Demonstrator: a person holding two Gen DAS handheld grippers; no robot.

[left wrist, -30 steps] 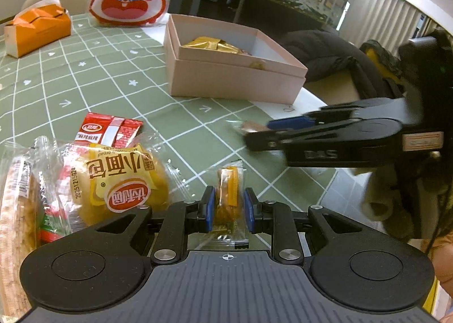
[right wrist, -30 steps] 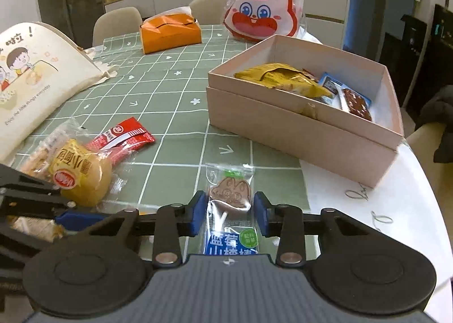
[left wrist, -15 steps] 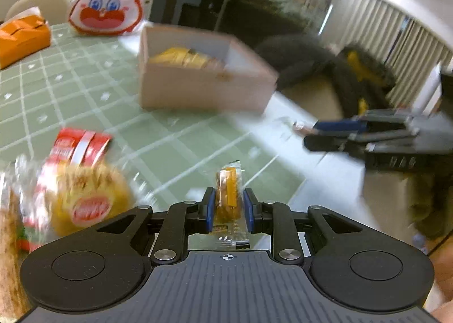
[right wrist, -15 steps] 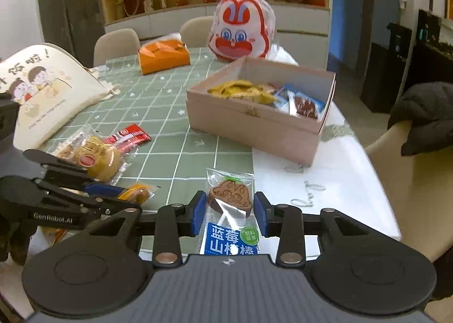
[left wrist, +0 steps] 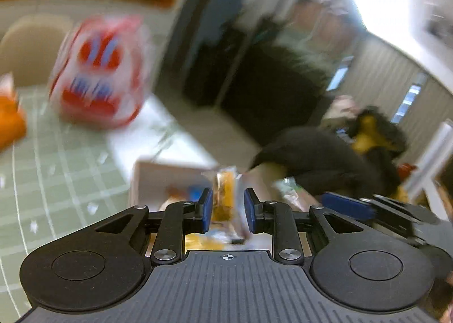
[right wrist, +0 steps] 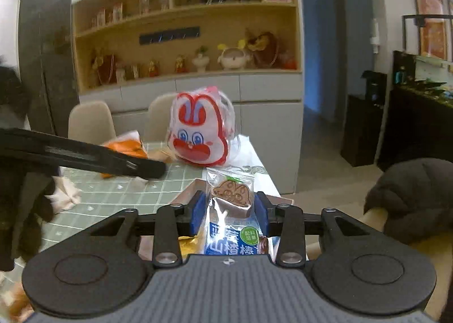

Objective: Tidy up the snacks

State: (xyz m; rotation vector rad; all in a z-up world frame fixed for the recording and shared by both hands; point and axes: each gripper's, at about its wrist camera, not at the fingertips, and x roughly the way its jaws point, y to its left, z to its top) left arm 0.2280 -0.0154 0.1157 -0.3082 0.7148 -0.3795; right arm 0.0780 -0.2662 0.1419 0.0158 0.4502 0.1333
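Snacks, two. One orange packet, clear-wrapped, between opening left gripper jaws, above pink box. One blue-labelled lollipop packet between opening right gripper jaws; pads clear.

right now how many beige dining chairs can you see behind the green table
2: one beige dining chair at left beside the left gripper, another behind the rabbit-face bag; more may be hidden.

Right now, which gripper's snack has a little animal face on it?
The right gripper has it: a brown animal-shaped treat in a clear and blue wrapper. The left gripper's snack is plain orange-yellow. Both jaws are opening.
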